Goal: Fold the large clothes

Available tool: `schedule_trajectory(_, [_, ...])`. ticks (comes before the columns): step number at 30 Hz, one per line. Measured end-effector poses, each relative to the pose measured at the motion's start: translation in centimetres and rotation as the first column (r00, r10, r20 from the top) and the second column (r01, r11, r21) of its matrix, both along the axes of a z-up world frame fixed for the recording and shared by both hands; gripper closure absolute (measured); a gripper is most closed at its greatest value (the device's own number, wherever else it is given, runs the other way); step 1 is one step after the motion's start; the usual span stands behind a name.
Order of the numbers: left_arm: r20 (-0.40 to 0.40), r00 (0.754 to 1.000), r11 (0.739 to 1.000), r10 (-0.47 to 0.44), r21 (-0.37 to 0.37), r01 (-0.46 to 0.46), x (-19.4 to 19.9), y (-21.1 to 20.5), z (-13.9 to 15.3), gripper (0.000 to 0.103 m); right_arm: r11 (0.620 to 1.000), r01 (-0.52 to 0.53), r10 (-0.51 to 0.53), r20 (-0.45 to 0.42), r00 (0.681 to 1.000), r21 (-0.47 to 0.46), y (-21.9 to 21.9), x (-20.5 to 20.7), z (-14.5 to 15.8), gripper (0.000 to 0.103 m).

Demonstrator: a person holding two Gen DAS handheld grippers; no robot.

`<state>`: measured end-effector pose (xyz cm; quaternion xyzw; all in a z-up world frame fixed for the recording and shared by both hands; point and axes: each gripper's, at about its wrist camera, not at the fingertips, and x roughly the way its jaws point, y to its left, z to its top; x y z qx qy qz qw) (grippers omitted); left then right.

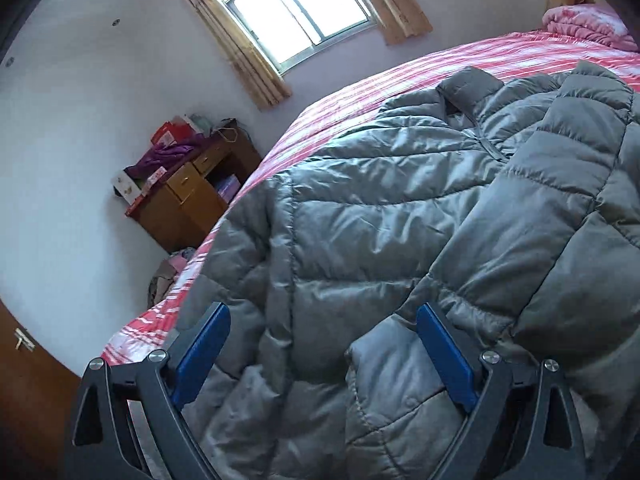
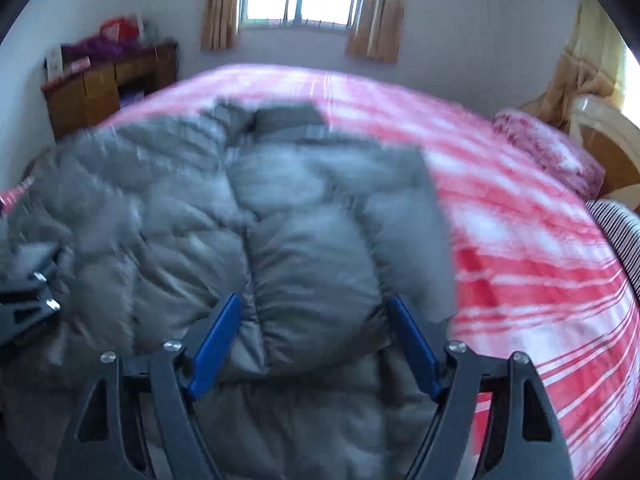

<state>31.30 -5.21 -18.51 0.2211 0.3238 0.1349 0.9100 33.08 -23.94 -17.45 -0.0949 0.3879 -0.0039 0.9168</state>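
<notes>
Grey quilted down, a puffer jacket (image 1: 360,208), lies spread on the red-striped bed (image 1: 460,60), collar toward twelve o'clock, so we can fold it flat. At nine o'clock our left tool (image 1: 320,344) hangs with its blue pads wide apart above the near hem, gripping nothing. At three o'clock our right tool (image 2: 312,336) straddles a folded-in sleeve (image 2: 316,264); the pads stand apart, though blur hides any contact.

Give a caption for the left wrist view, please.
Open left tongs above a grey puffer jacket on a pink striped bed.
</notes>
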Motion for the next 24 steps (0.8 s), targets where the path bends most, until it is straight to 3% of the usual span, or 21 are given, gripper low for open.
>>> schedule_trajectory(8, [-0.045, 0.999, 1.000, -0.014, -0.025, 0.013, 0.7, -0.1, -1.6, 0.008, 0.998, 0.021, -0.018, -0.064, 0.998, 0.053, -1.2, 0.3, -1.8, 0.021])
schedule_trajectory(19, [-0.073, 0.997, 0.996, -0.006, -0.089, -0.001, 1.0, 0.8, -1.5, 0.004, 0.999, 0.041, -0.040, -0.077, 0.996, 0.005, -0.7, 1.0, -2.1, 0.015])
schedule_trajectory(22, [-0.107, 0.994, 0.991, -0.008, -0.135, -0.007, 0.9, 2.1, -0.2, 0.004, 0.999, 0.032, -0.029, -0.081, 0.996, 0.041, -1.1, 0.7, -1.4, 0.019])
schedule_trajectory(24, [-0.060, 0.998, 0.993, -0.006, -0.118, -0.001, -0.1, 2.6, 2.0, 0.004, 0.994, 0.030, -0.021, -0.088, 0.996, 0.107, -1.8, 0.0, 0.1, 0.026])
